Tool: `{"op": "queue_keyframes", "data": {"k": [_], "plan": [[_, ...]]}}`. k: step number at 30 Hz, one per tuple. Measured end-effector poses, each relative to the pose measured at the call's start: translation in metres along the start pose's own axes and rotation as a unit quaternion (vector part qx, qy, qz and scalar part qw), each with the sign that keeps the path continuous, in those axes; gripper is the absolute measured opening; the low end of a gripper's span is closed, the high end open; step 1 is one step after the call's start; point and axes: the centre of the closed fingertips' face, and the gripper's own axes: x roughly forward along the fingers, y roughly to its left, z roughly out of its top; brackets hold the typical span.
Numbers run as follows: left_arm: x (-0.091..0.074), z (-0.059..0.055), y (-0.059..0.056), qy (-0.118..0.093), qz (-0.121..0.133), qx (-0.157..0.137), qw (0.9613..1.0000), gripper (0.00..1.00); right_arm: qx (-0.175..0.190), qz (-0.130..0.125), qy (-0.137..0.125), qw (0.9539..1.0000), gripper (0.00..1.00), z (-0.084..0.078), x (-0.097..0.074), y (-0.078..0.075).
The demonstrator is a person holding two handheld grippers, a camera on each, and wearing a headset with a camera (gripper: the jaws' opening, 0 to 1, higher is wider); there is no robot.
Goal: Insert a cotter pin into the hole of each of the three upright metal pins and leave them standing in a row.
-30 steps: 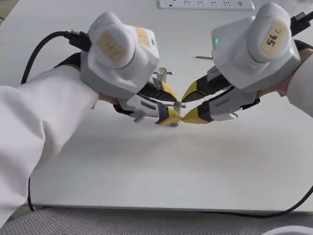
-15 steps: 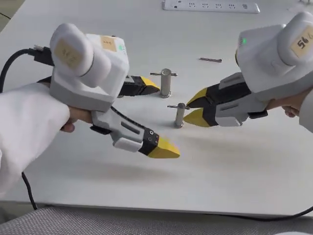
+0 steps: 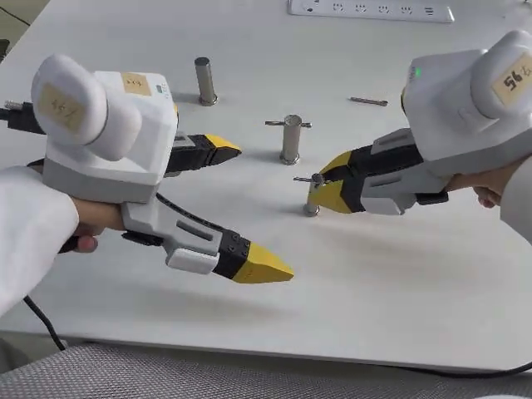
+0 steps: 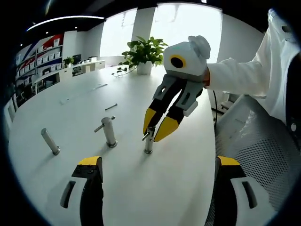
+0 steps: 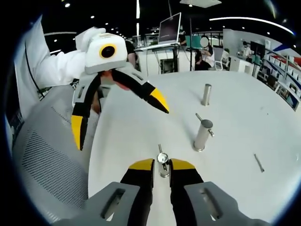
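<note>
Right gripper is clamped on the nearest metal pin, through whose top a cotter pin is already threaded; the middle metal pin is likewise fitted. Left gripper is held off to the side with jaws spread wide — nothing is gripped. Two of three appear done. Next, the loose cotter pin lying on the table must be picked up and fed through the bare far metal pin — careful, level alignment with its hole is called for.
</note>
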Motion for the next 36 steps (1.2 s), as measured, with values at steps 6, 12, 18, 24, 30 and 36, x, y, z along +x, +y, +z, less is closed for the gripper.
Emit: {"op": "queue_keyframes", "data": {"k": [6, 12, 18, 24, 30, 36], "plan": [[-0.002, -0.001, -0.006, 0.0, -0.004, -0.011, 0.9999, 0.99, -0.011, 0.0, 0.002, 0.9999, 0.05, 0.001, 0.001, -0.002], [-0.005, 0.001, -0.005, -0.002, 0.002, -0.013, 0.9999, 0.99, -0.023, 0.003, 0.008, 0.9997, 0.04, 0.002, -0.001, -0.005], [-0.01, 0.004, -0.005, -0.006, 0.006, -0.018, 0.9998, 0.99, -0.045, -0.002, 0.007, 0.9989, 0.04, 0.005, -0.009, -0.025], [-0.014, 0.003, -0.001, -0.009, 0.015, -0.023, 0.9996, 0.99, -0.052, -0.021, 0.005, 0.9984, 0.04, 0.003, -0.014, -0.059], [-0.017, 0.002, 0.003, -0.009, 0.023, -0.027, 0.9993, 0.99, -0.037, -0.028, 0.011, 0.9989, 0.04, -0.006, -0.016, -0.079], [-0.019, 0.0, 0.005, -0.008, 0.026, -0.032, 0.9991, 0.99, -0.039, -0.026, 0.009, 0.9989, 0.04, -0.006, -0.017, -0.088]]}}
